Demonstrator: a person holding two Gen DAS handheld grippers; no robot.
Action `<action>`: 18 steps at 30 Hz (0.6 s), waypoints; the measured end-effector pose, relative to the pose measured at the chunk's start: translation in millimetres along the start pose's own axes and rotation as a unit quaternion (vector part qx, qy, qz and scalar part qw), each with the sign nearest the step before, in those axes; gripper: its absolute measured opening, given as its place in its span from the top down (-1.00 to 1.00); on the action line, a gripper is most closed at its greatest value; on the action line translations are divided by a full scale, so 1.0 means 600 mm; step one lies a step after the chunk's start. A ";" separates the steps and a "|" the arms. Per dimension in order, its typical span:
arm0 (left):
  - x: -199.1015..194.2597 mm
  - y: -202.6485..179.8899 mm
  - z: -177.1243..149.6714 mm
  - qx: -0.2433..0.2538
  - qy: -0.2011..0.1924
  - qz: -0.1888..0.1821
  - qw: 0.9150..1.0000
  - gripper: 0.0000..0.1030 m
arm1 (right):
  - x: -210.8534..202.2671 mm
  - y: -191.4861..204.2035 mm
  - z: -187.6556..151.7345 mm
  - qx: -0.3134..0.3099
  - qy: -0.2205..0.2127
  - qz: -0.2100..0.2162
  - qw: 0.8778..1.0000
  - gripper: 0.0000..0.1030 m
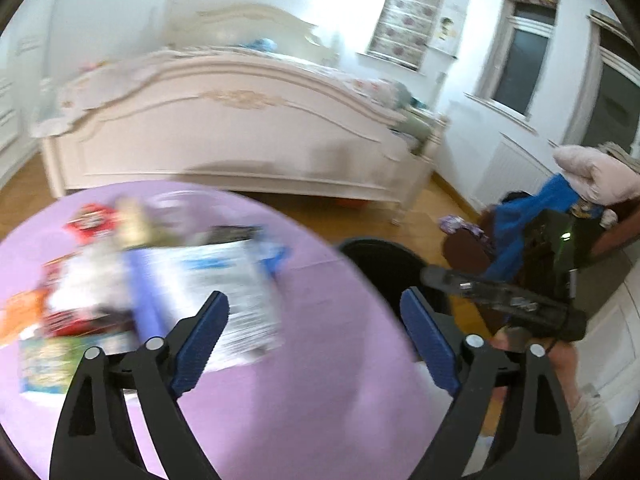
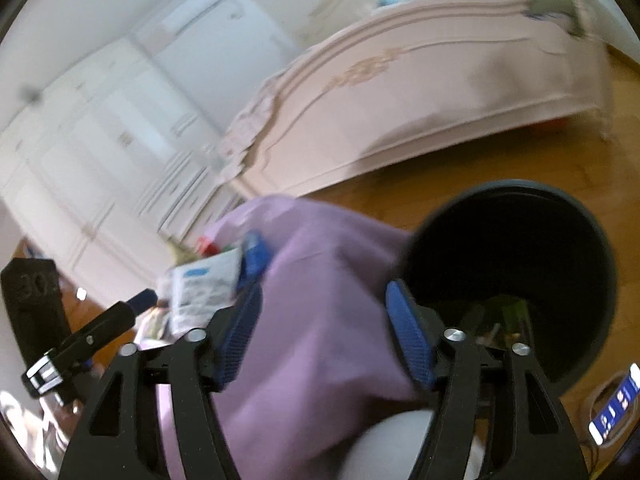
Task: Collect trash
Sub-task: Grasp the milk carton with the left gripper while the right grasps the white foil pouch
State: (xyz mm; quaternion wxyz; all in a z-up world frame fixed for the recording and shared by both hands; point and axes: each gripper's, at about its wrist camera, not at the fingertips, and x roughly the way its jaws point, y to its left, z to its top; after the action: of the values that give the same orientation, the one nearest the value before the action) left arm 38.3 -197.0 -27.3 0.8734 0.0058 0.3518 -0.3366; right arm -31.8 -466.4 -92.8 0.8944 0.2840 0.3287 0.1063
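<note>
Left tool (image 1: 314, 334): its blue pads are standing wide apart with nothing between them, and it is hanging over the purple-covered bench (image 1: 280, 380).
Right tool (image 2: 324, 334): its pads are likewise standing apart and gripping nothing; it is sitting above the bench edge, with the bin just beyond its right pad.
Bin (image 2: 592, 264): a black round bin is standing on the wooden floor at about 2 o'clock from the right tool, close against the bench. Some green and brown scraps are showing at the bottom, so part of the collecting is looking done.
Trash left (image 1: 120, 280): a blurred heap of wrappers and packets is lying on the bench at about 10 o'clock from the left tool, with a white-and-blue packet (image 1: 224, 292) nearest, just ahead of its left pad. In the right wrist view the same heap is sitting at 10 o'clock.
Progress: a judgement only, but the job is appearing partway through, with most packets still waiting on the bench.
Next need: one tool is needing to come down on the nearest packet.
</note>
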 end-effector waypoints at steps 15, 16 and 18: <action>-0.020 0.188 -0.029 0.165 0.078 0.056 0.982 -0.73 | 0.160 0.201 -0.021 -0.119 0.131 0.054 0.983 -0.60; -0.016 0.194 -0.032 0.178 0.085 0.056 0.979 -0.73 | 0.168 0.204 -0.019 -0.121 0.136 0.051 0.982 -0.60; -0.005 0.199 -0.033 0.203 0.099 0.053 0.973 -0.73 | 0.188 0.212 -0.015 -0.127 0.144 0.041 0.981 -0.60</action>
State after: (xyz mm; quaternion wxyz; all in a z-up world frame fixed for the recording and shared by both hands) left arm 95.4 -97.9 -67.7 0.8317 0.2344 0.3600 -0.3517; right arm 47.7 -316.2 -84.6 0.8613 0.1635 0.4258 0.2237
